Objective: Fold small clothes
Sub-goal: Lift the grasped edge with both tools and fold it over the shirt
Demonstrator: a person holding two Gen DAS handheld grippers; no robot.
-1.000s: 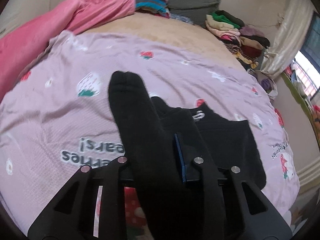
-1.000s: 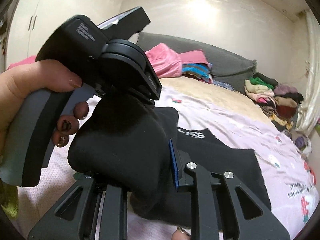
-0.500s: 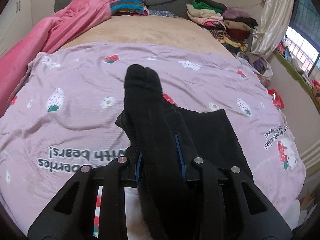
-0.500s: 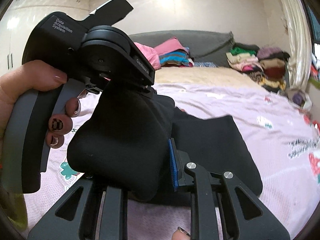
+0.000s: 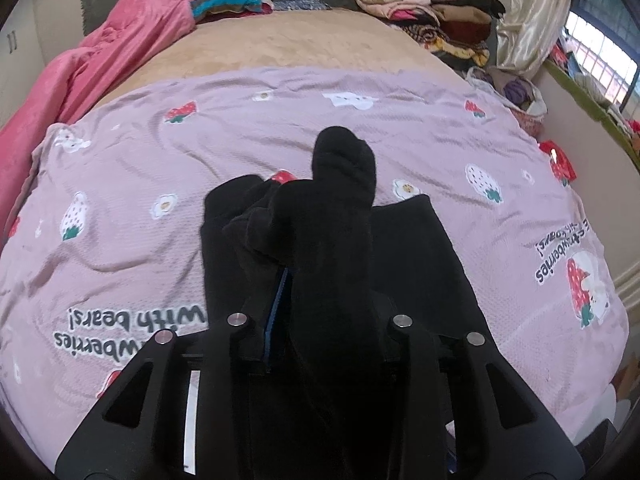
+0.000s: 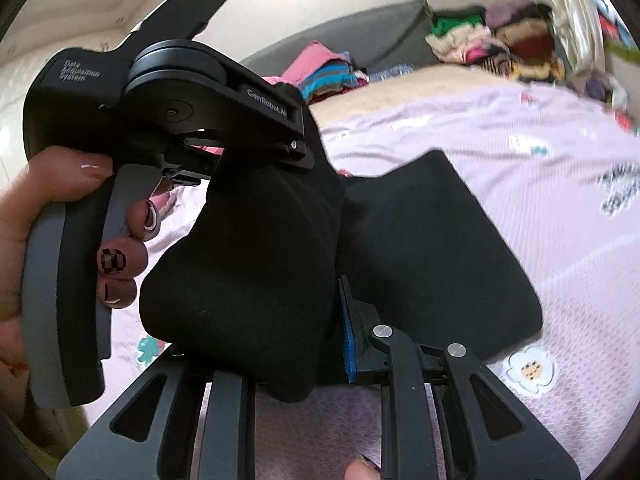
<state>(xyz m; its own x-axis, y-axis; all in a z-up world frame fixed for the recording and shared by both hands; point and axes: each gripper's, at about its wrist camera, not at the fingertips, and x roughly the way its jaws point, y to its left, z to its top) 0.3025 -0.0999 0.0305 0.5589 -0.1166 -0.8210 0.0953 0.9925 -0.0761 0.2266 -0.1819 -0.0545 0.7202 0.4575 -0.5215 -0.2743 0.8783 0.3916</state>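
The left gripper [image 5: 320, 320] is closed tight on a black sock [image 5: 336, 216]. The sock sticks up and away from the gripper, with its toe end pointing to the far side of the bed. More of the black sock bunches up on the left side of the gripper, beside its blue pad.

The right gripper [image 6: 300, 344] is also closed on the black sock [image 6: 248, 280]. In the right wrist view the sock hangs like a fat bag between the two grippers. The top of it goes into the left gripper [image 6: 296, 148], and the bottom sits in the right gripper. A left hand [image 6: 44, 236] with painted nails holds the grey handle of the left gripper.

Under the sock lies a folded black cloth [image 5: 424, 264] flat on the bed. It is near the grippers and a bit to the right.

The bed has a purple blanket [image 5: 160, 160] with strawberries, flowers and words on it. Farther away is a tan sheet [image 5: 304, 44]. A pink blanket [image 5: 120, 60] lies at the far left. A stack of folded clothes [image 5: 424, 4] sits at the far right, next to a shiny curtain [image 5: 524, 20]. Some striped clothes [image 5: 228, 0] sit at the far end, beside the pink blanket.
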